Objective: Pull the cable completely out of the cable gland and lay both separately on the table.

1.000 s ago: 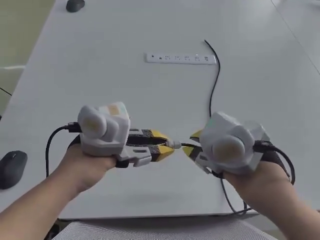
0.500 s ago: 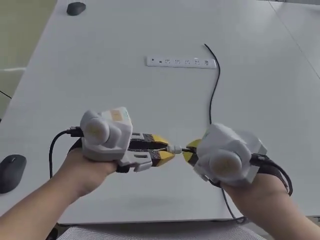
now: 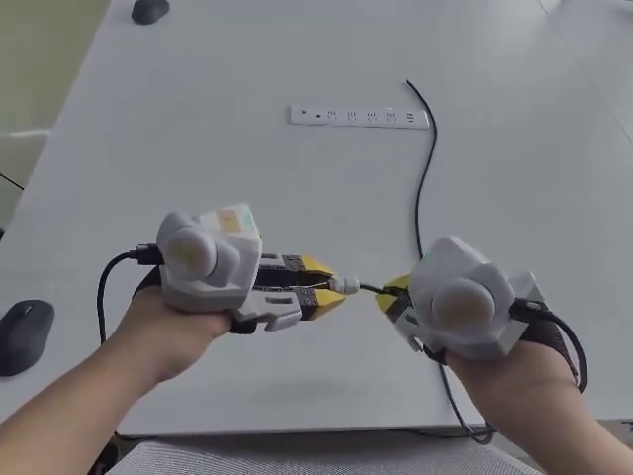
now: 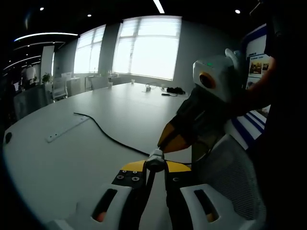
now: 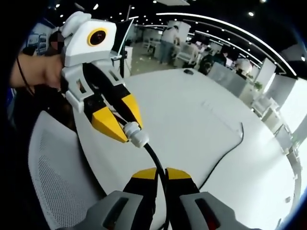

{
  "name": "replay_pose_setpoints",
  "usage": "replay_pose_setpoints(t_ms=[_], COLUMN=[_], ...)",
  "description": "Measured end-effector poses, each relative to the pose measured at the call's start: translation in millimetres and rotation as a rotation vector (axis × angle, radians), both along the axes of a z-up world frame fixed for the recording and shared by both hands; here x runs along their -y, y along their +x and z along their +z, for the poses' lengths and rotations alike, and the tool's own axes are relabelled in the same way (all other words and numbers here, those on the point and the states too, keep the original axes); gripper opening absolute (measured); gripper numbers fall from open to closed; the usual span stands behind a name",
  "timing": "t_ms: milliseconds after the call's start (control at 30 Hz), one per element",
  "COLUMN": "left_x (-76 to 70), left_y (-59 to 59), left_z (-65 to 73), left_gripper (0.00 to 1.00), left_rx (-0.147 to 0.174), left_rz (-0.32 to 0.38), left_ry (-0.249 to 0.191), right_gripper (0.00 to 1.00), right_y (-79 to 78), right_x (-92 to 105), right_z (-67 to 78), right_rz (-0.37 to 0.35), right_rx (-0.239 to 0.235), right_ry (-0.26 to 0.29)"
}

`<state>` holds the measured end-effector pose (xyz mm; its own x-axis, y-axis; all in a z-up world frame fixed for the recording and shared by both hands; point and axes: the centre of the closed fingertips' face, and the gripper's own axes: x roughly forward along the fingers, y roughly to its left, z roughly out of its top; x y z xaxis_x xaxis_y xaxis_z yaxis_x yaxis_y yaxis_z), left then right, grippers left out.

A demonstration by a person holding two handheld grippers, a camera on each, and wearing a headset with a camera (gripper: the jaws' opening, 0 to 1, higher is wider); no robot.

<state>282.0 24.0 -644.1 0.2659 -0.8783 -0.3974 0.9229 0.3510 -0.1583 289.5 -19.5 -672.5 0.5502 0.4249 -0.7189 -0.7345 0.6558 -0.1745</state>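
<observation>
On white table (image 3: 198, 168): power strip (image 3: 359, 116) far centre, black cable (image 3: 426, 168) curving past its right end, mouse (image 3: 148, 10) far left, second mouse (image 3: 22, 334) near left edge.

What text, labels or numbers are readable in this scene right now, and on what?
Nothing is legible.
Marks on the long white power strip: too small to read.
Print on the blue and white poster: blurred.
The orange sticker atop the left claw: blurred.
</observation>
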Motion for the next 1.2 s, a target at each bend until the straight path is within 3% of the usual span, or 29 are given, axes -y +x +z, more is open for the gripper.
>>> replay_pose_setpoints(t_ms=[400,867,1000,1200], left_x=[1.5,2.8,3.5,3.8], left_y=[-1.2,-4.4,-4.6,-3.8], left_z=[1.9,-1.1,-1.4,-2.0], left_gripper=[0.15,0.15,0.15,0.15], left_rx=[0.004,-0.004,-0.004,-0.009], left_rz=[-0.001,-0.003,-0.006,-0.004], left_ry=[0.000,0.005,0.007,0.007], right_gripper=[0.00,0.01,0.01,0.02], right_y=[0.6,2.1,0.6,3.0], right_x=[24.6,55.9,57.4,59.5], right_z=[-13.8,-38.6,-40.1,-35.2], right_rz=[-0.121,-0.326,-0.337,-0.305], right_rx=[-0.038,-0.129,-0.135,-0.093], right_ry=[0.044,0.158,0.155,0.126])
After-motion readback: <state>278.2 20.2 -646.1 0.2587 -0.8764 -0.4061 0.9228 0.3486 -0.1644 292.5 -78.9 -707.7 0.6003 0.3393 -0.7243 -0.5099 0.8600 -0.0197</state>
